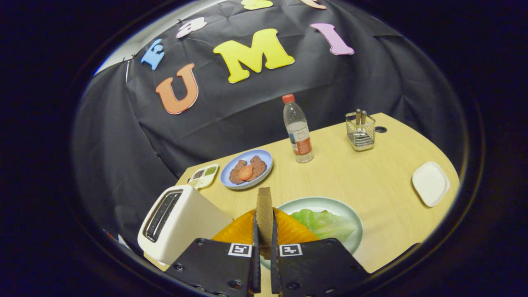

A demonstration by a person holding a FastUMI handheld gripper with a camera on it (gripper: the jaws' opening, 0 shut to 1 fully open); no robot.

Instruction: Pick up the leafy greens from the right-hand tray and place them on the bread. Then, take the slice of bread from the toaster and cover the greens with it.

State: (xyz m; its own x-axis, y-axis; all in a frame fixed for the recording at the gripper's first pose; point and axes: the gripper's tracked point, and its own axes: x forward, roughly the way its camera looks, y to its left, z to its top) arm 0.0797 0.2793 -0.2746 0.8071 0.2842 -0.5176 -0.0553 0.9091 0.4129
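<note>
Brown bread slice (264,214) stands on edge, pinched between my fingers (264,251), carried toward the greens (326,222) at lower centre.

Orange plate (288,231): near part hidden behind gripper (264,264) fingers and held bread slice (264,214). Green plate (330,202): near-left rim likewise covered. Compartment tray (203,176) contents at table's (371,181) far-left corner too small to identify. Toaster (177,222) slot interior dark, unreadable.

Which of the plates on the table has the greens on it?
The pale green plate just beyond the fingers holds the leafy greens; the blue plate holds meat.
</note>
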